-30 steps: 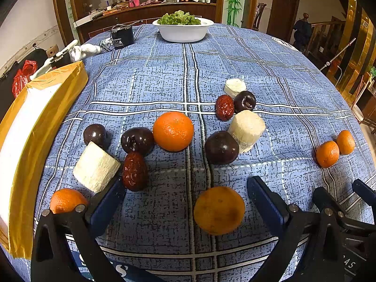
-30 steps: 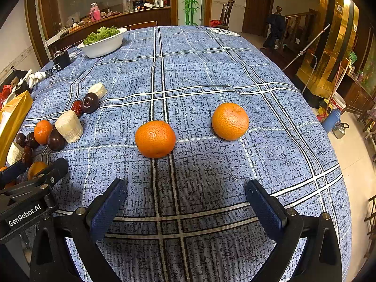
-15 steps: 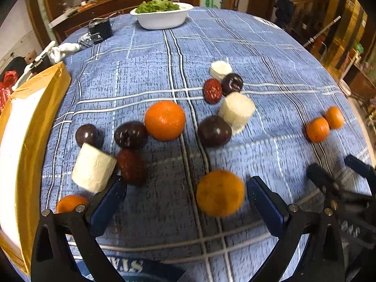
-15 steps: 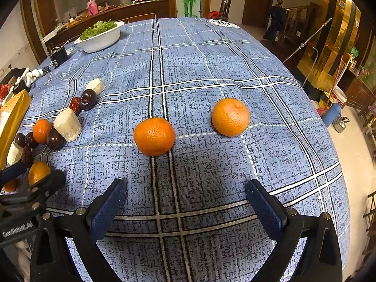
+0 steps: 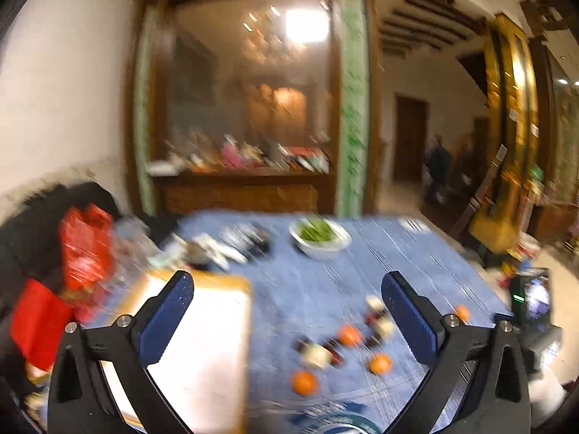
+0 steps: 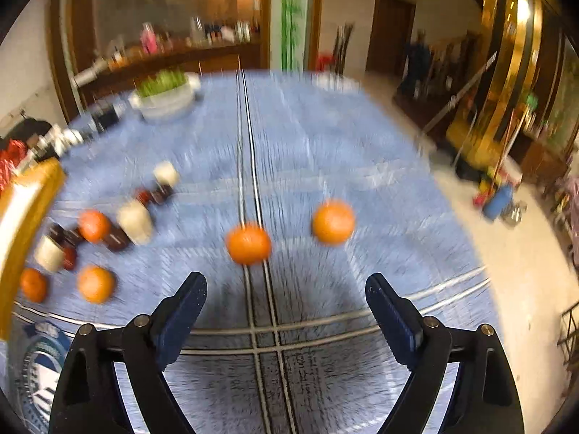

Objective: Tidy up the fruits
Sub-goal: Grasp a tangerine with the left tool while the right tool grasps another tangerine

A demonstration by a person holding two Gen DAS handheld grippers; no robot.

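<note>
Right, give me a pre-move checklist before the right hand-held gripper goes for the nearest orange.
1. Right hand-held gripper empty, its jaws just closing slightly: ok.
2. Nearest orange ahead of the jaws, not yet between them: ok.
3. Second orange apart from it: ok.
4. Left hand-held gripper open, empty, raised off the fruit: ok.
5. Sharp view for aiming: not ok, both views blurred.
6. Yellow-edged tray free to receive fruit: cannot tell.
</note>
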